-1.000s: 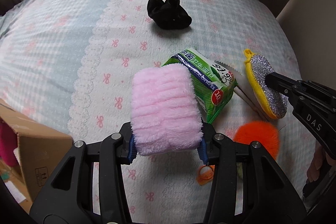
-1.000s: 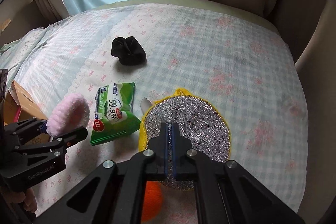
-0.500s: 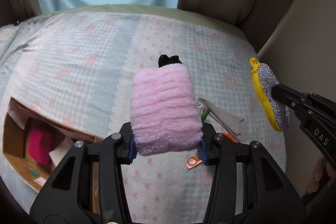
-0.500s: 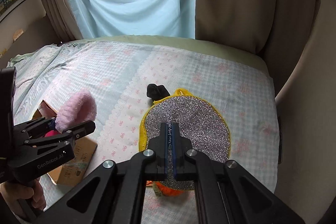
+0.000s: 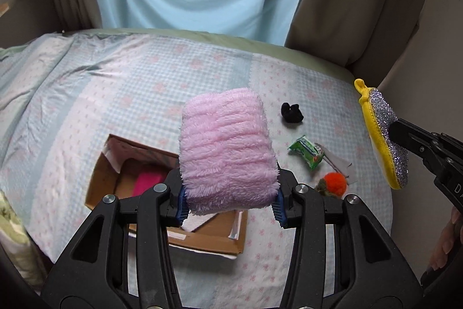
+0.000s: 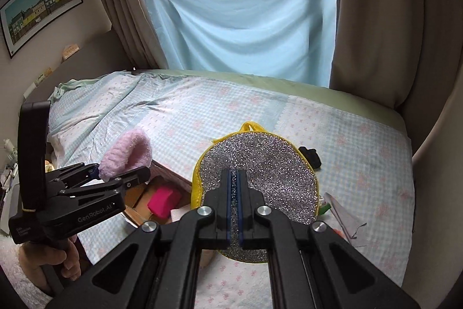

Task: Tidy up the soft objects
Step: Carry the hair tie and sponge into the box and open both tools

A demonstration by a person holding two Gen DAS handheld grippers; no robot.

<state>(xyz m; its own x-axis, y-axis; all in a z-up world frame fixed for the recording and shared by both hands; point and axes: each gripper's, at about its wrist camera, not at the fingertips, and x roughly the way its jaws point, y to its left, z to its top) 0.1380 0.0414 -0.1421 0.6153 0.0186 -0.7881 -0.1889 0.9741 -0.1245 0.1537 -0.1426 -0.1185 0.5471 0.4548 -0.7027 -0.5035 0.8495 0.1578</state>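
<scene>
Left gripper: jaws clamped on the lower end of a pink fluffy cloth, held aloft over the near edge of the open cardboard box.
Right gripper: jaws pinched almost shut on the edge of a silver glitter scrub pad with yellow rim, also in the air, to the right of the box.

Box sits on the checked bedspread; a magenta item already lies inside.

Judgement: step in hand is the drop into the box. Bring the cloth over the middle of the opening, clear of the flap, lower before letting go; plush may cling to the pads, so open wide. One hand at a time, grippers kept apart.

Farther out on the bed, unsorted: orange pom-pom, green wipes packet, black scrunchie.
</scene>
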